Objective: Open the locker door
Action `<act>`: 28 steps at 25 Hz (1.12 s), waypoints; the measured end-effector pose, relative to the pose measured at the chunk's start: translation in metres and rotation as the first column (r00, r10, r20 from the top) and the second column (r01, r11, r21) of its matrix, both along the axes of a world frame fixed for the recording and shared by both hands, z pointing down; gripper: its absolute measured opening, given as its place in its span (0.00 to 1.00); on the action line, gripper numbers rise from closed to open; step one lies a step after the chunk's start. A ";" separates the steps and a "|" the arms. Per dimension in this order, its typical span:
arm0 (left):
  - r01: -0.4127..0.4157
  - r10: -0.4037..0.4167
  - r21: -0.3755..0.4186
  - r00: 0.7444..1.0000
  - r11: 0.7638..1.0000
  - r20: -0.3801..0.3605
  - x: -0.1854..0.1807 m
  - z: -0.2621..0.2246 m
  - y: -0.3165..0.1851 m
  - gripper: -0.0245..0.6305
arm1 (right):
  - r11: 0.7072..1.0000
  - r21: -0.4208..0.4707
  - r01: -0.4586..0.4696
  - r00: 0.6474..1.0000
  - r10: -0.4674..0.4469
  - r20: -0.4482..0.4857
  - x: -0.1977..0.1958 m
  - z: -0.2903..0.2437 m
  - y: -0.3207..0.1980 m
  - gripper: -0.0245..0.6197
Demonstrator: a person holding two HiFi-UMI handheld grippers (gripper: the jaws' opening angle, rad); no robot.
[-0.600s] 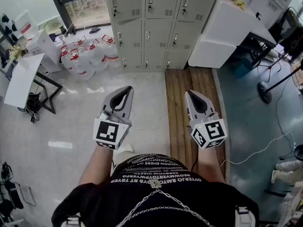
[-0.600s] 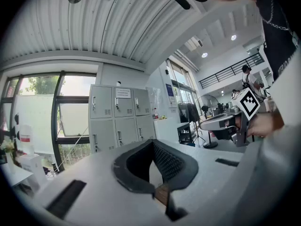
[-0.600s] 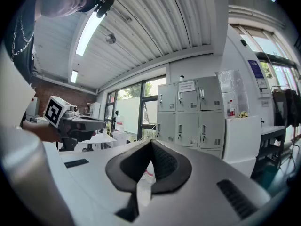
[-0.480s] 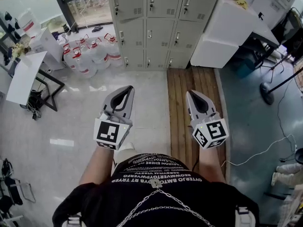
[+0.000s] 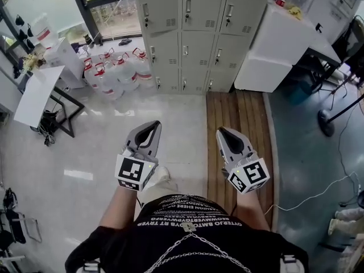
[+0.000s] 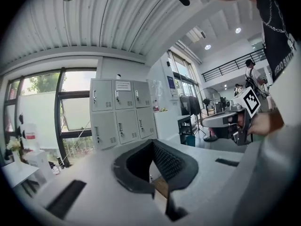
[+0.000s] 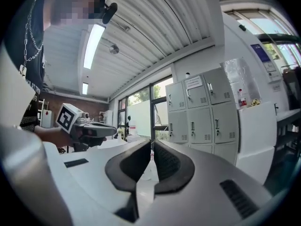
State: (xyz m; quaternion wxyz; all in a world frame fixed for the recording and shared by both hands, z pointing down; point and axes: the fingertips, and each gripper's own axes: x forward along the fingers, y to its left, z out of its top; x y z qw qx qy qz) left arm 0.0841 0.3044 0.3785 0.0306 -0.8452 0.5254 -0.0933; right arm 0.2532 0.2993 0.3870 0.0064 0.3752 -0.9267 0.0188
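A bank of grey lockers (image 5: 196,38) stands against the far wall, three columns wide, with every door closed and a small handle on each. My left gripper (image 5: 152,124) and right gripper (image 5: 220,131) are held side by side close to the person's body, pointing toward the lockers and far short of them. Both are shut with nothing between their jaws. In the left gripper view the lockers (image 6: 122,112) show beyond my left gripper (image 6: 151,141), and the right gripper (image 6: 230,124) shows off to the side. In the right gripper view the lockers (image 7: 202,112) stand beyond my right gripper (image 7: 151,145).
Several water jugs (image 5: 116,70) stand left of the lockers, by a window. A white table (image 5: 37,92) is at the left and a white cabinet (image 5: 278,38) adjoins the lockers on the right. A wooden floor strip (image 5: 239,124) runs ahead; a cable (image 5: 318,186) lies at the right.
In the head view the lockers and jugs have slid down and to the right. Both grippers sit a little lower in the frame, still shut and empty.
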 end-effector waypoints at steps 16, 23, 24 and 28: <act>-0.148 0.148 0.002 0.989 0.989 -0.027 -0.028 0.002 -0.126 0.04 | 0.987 -0.076 -0.145 0.989 0.143 -0.031 -0.038 0.018 -0.116 0.14; -0.154 0.153 -0.015 0.987 0.988 -0.042 -0.082 0.010 -0.186 0.04 | 0.985 -0.079 -0.156 0.987 0.153 -0.044 -0.095 0.010 -0.182 0.20; -0.152 0.151 -0.020 0.988 0.988 -0.043 -0.092 0.012 -0.193 0.04 | 0.985 -0.078 -0.153 0.987 0.150 -0.049 -0.105 0.010 -0.190 0.21; -0.158 0.156 -0.039 0.986 0.987 -0.050 -0.124 0.021 -0.216 0.04 | 0.987 -0.072 -0.142 0.988 0.137 -0.073 -0.143 0.006 -0.218 0.22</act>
